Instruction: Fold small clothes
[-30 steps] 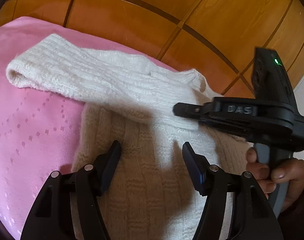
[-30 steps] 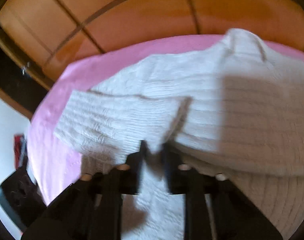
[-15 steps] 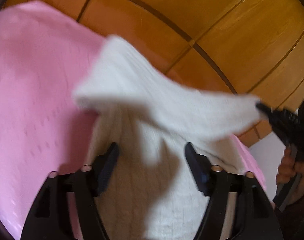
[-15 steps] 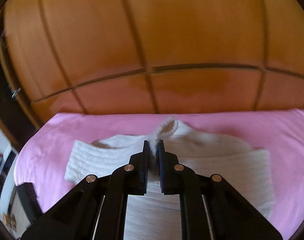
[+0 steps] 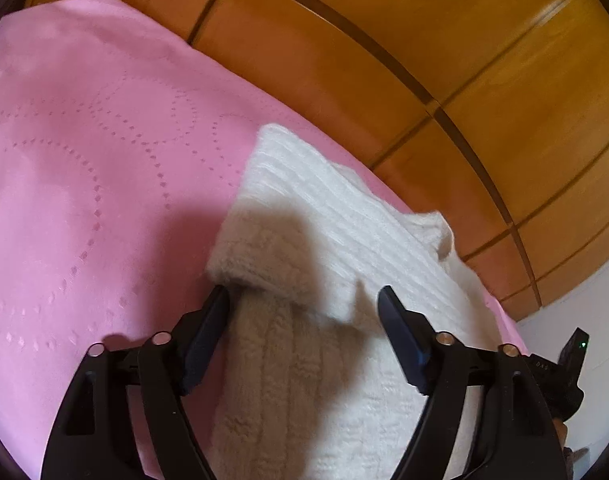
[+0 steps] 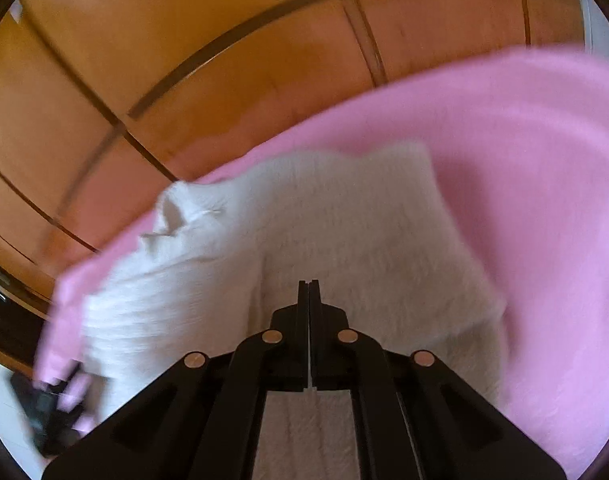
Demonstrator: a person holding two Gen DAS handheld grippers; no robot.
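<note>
The left gripper [image 5: 304, 312] hovers over the white knit sweater [image 5: 344, 240] on the pink bedspread [image 5: 84, 160], jaws opening, pressing nothing. The sweater's lower part is cut off. The right gripper [image 6: 308, 292], blurred, is closed and empty.

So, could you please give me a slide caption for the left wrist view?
Left tongs opening over a white sweater, its sleeve folded across, on a pink sheet.
</note>
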